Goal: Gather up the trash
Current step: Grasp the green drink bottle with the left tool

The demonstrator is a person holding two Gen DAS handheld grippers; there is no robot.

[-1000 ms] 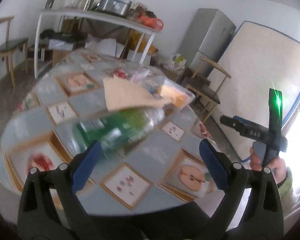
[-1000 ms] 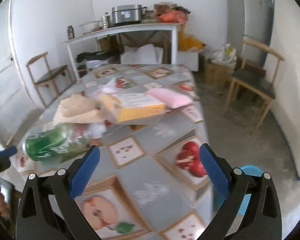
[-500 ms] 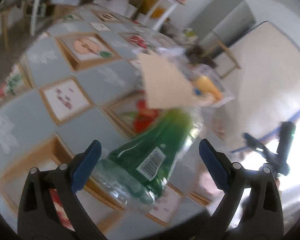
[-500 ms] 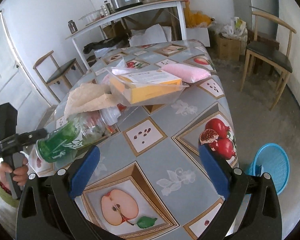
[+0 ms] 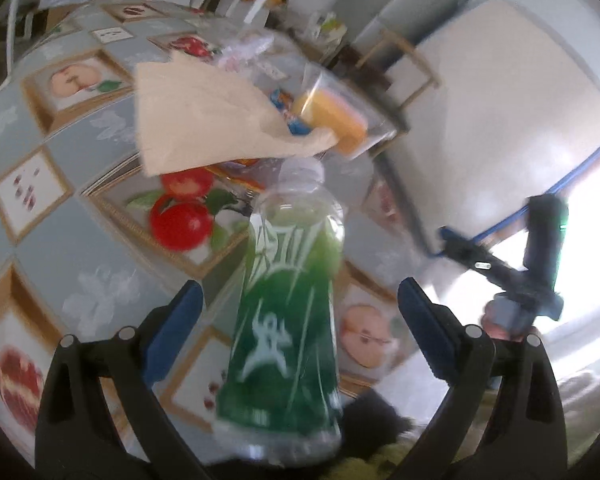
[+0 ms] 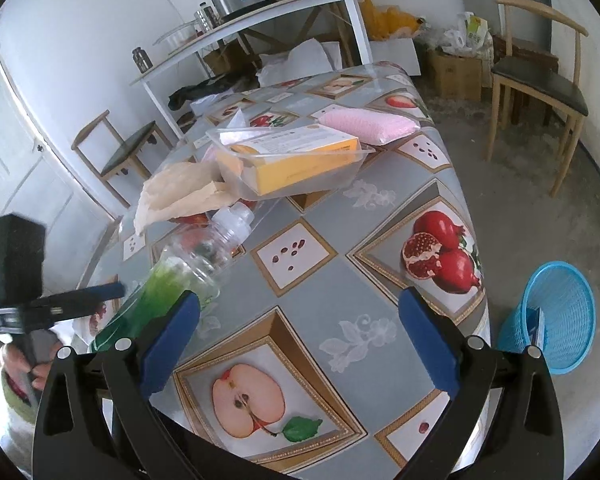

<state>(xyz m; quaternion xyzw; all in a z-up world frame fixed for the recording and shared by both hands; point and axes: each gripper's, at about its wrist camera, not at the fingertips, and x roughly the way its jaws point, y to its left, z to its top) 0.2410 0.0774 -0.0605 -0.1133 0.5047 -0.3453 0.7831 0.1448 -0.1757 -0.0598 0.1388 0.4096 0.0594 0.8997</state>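
Now the left gripper (image 5: pixel 298 326), wide open, is closing in around the green bottle (image 5: pixel 284 320) lying near the desk (image 6: pixel 380 280) edge, nearer than a moment ago, while the right gripper (image 6: pixel 298 326) is hovering open, so pickup looks imminent.

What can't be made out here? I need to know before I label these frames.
- Green bottle base: left wrist view, cut off by the bottom edge; contact with the left claw unclear.
- Blue basket contents: right wrist view, mostly hidden by its wall.
- Wrappers under the brown paper: covered.
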